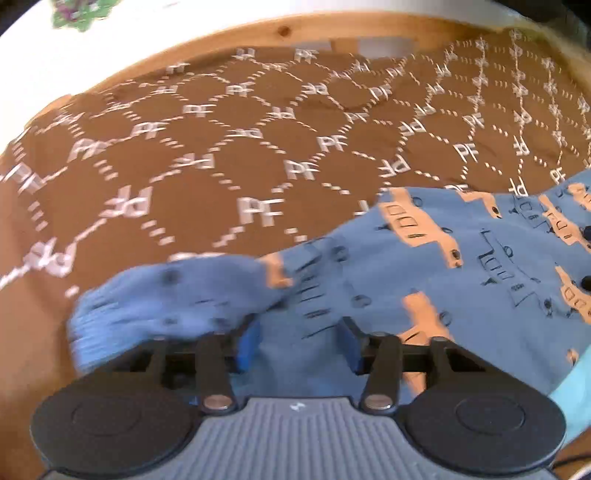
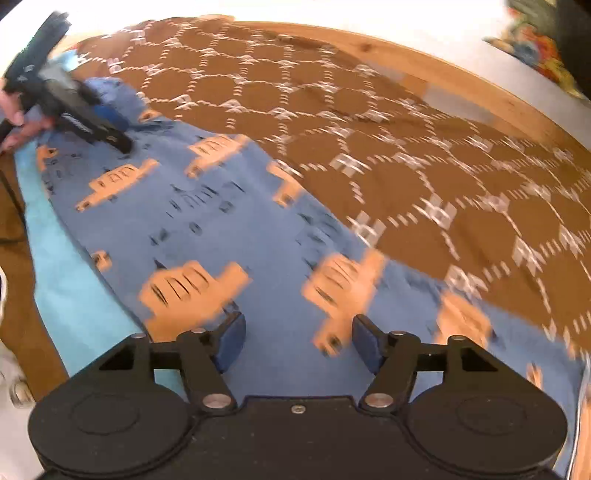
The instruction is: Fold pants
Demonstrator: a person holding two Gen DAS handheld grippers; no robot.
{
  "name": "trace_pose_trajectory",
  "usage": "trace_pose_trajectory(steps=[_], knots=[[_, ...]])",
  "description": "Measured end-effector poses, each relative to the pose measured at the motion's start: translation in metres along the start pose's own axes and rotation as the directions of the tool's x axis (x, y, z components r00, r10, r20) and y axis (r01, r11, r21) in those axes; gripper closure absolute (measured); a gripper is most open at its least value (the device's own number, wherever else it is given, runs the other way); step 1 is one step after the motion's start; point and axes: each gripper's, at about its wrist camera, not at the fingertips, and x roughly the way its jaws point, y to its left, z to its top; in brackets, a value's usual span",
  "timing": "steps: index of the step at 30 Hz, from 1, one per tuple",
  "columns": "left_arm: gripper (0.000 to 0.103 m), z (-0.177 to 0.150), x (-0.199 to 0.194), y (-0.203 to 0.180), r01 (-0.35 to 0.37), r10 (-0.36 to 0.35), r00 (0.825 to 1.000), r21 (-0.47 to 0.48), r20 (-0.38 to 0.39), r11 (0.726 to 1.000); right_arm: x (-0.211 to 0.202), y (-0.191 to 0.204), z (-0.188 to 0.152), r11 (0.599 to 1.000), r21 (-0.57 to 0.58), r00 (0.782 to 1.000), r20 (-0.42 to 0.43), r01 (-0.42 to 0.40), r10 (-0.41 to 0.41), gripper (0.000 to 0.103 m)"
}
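left wrist view: the left gripper [image 1: 299, 341] hangs over the pants [image 1: 424, 280], its blue pads [image 1: 248, 341] spread apart with nothing pinched between them. the pants, blue with orange truck prints, lie on a brown cloth [image 1: 207, 155] patterned with white "pf" marks. a bunched leg end [image 1: 166, 302] sits just ahead and left of the fingers, blurred. a pale blue strip [image 1: 574, 391] edges the pants at lower right. beyond the cloth runs a wooden rim [image 1: 229, 35].

right wrist view: the right gripper [image 2: 297, 343] is low over the pants [image 2: 236, 236], jaws released, blue fabric showing between the pads [image 2: 231, 341]; whether they touch it cannot be told. the pants stretch from here toward the far left, where the left gripper [image 2: 114, 136] rests on them, held by a hand [image 2: 16, 116]. the pale blue strip [image 2: 55, 243] runs along the pants' left edge. the brown cloth [image 2: 424, 155] fills the right side, the wooden rim [image 2: 406, 62] behind it.
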Motion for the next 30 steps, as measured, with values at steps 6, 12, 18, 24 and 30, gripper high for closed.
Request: trace_pose_trajectory(steps=[6, 12, 18, 24, 30], knots=[[0.019, 0.013, -0.025, -0.005, -0.017, 0.016, 1.0, -0.071, -0.013, 0.997, -0.051, -0.025, -0.019, 0.986, 0.113, 0.993, 0.003, 0.121, -0.122, 0.013], [0.007, 0.049, -0.018, -0.093, 0.189, -0.187, 0.98, -0.025, 0.06, 0.982, -0.104, -0.053, -0.044, 0.909, 0.265, 0.942, 0.011, 0.321, -0.336, 0.001], [0.007, 0.047, 0.034, -0.188, 0.189, -0.166, 0.976, 0.171, -0.14, 0.967, -0.117, -0.091, -0.075, 0.849, 0.375, 0.919, -0.021, 0.373, -0.394, 0.001], [0.001, 0.056, 0.044, -0.175, 0.13, -0.119, 0.967, 0.032, -0.224, 0.991, -0.124, -0.122, -0.088, 0.821, 0.457, 0.929, -0.03, 0.342, -0.37, 0.002], [0.001, 0.128, 0.031, -0.212, 0.229, -0.219, 0.97, 0.095, -0.106, 0.969, -0.124, -0.125, -0.089, 0.837, 0.468, 0.948, -0.007, 0.285, -0.319, 0.003]])
